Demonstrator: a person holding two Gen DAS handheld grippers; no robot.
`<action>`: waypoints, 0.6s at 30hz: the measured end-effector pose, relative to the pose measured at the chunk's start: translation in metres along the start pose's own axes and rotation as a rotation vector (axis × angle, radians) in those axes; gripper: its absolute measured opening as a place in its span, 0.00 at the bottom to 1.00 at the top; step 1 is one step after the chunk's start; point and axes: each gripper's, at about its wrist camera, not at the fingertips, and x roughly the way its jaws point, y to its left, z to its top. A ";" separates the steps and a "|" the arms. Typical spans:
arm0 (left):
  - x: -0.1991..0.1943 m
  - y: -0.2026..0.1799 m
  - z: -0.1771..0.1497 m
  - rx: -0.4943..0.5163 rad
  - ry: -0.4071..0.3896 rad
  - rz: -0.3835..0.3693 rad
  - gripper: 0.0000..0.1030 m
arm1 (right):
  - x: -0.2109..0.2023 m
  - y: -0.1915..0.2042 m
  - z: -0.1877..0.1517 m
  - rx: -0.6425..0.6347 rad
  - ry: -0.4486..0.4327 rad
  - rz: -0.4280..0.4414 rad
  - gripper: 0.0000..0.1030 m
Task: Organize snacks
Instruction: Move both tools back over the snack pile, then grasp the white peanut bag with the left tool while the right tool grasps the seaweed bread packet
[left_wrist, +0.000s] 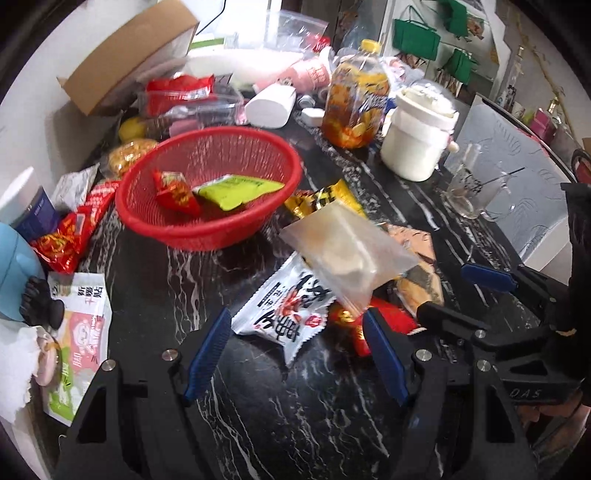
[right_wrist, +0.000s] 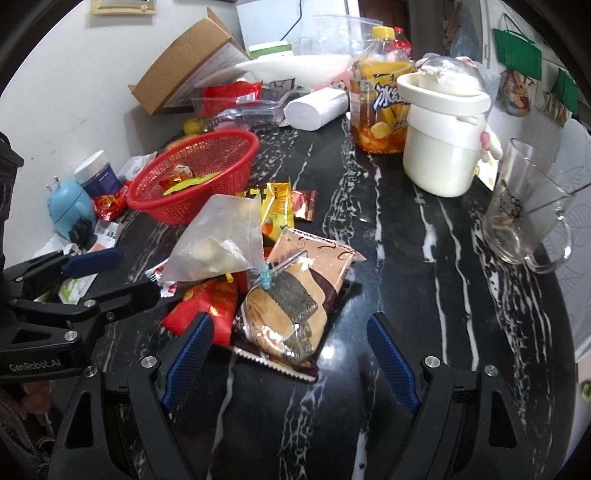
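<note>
Fingers (left_wrist: 207, 354) spread; red basket (left_wrist: 236, 236) with two packets.

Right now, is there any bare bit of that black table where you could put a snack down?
Yes: the dark marble is bare between the snack pile and the glass mug, and also in front of the red basket. It is crowded behind the basket, by the cardboard box and orange bottle.

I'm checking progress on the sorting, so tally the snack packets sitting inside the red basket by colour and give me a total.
Red packet: 1
Yellow-green packet: 1
Total in the red basket: 2
</note>
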 end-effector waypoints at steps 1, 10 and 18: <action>0.005 0.002 0.001 -0.004 0.013 -0.004 0.71 | 0.004 0.000 0.001 -0.001 0.007 0.000 0.83; 0.036 0.015 0.007 -0.040 0.096 -0.065 0.71 | 0.029 -0.006 0.011 -0.005 0.058 0.011 0.83; 0.048 0.020 0.010 -0.037 0.090 -0.060 0.71 | 0.044 -0.011 0.012 -0.003 0.089 0.019 0.83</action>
